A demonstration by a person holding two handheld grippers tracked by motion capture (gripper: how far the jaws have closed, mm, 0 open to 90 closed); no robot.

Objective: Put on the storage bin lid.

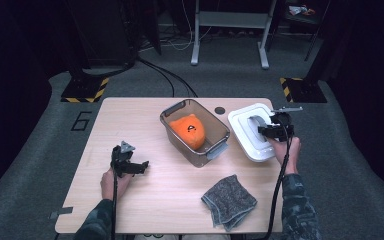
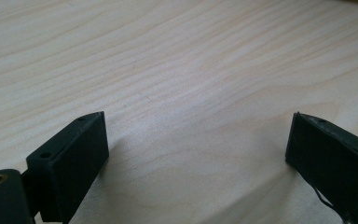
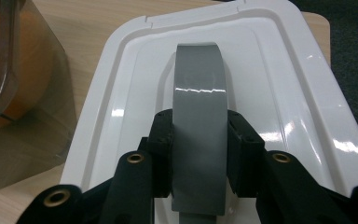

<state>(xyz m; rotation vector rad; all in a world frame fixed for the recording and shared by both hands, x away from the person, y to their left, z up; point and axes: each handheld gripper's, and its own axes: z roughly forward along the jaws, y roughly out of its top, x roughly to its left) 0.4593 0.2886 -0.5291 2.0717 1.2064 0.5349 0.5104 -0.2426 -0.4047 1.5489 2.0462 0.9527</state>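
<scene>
A white box lid [image 1: 245,131] with a grey handle [image 3: 199,107] is tilted up at the table's right side, beside a clear plastic bin [image 1: 180,142] that holds an orange plush toy [image 1: 190,131]. My right gripper [image 1: 269,131] is shut on the grey handle, its black pads [image 3: 237,149] pressing both sides of the strap. In the right gripper view the white lid [image 3: 284,84] spreads out behind the handle. My left gripper [image 1: 136,167] rests low over bare wood at the table's left, jaws wide apart with nothing between its fingers [image 2: 74,158].
A grey folded cloth [image 1: 228,201] lies near the front edge, right of centre. A small dark disc [image 1: 220,110] sits on the table behind the bin. The bin's grey latch [image 1: 216,151] sticks out toward the lid. Bare wood [image 2: 182,70] surrounds the left gripper.
</scene>
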